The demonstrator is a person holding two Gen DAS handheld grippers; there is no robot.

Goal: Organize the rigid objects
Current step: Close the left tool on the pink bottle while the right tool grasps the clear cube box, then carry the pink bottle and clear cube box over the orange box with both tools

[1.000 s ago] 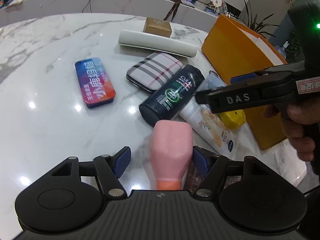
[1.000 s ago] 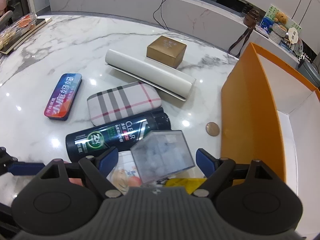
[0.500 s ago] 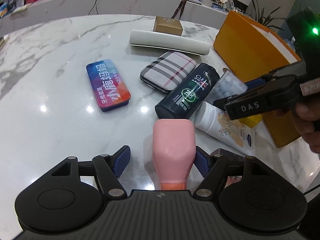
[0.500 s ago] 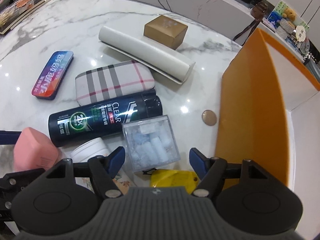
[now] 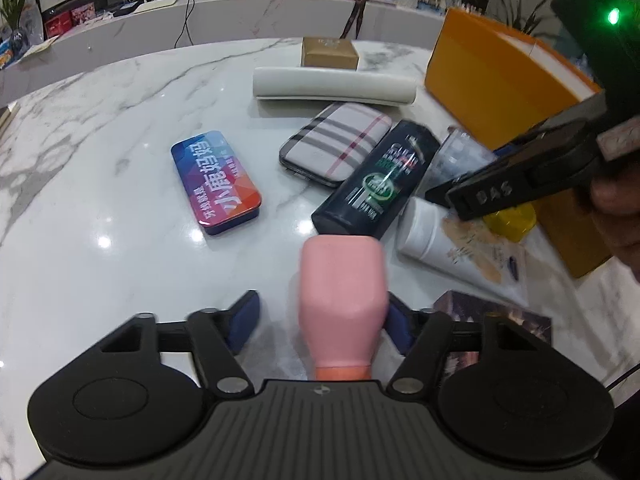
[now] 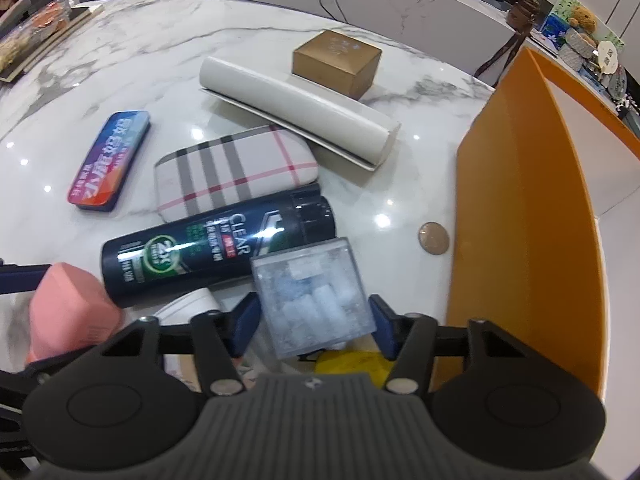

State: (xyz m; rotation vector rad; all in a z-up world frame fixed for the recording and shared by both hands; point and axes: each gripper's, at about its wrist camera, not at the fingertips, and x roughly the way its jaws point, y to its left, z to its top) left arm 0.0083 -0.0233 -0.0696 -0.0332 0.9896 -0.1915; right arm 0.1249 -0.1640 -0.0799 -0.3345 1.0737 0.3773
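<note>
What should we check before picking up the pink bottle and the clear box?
1. Pink bottle between the left gripper fingers: ok, jaws closing.
2. Both left pads touching it: not ok, a gap shows on one side.
3. Clear box between the right gripper fingers: ok, jaws closing.
4. Right pads pressing the box: cannot tell.
5. Orange box open: ok.
6. Dark shampoo bottle clear of the box: not ok, touching.

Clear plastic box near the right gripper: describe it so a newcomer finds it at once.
Start at the tall orange box on the marble table's right side. Just left of it, below the dark shampoo bottle, sits the clear plastic box, between the closing right gripper's pads. It alone is see-through, showing pale blue-white rolls inside.
</note>
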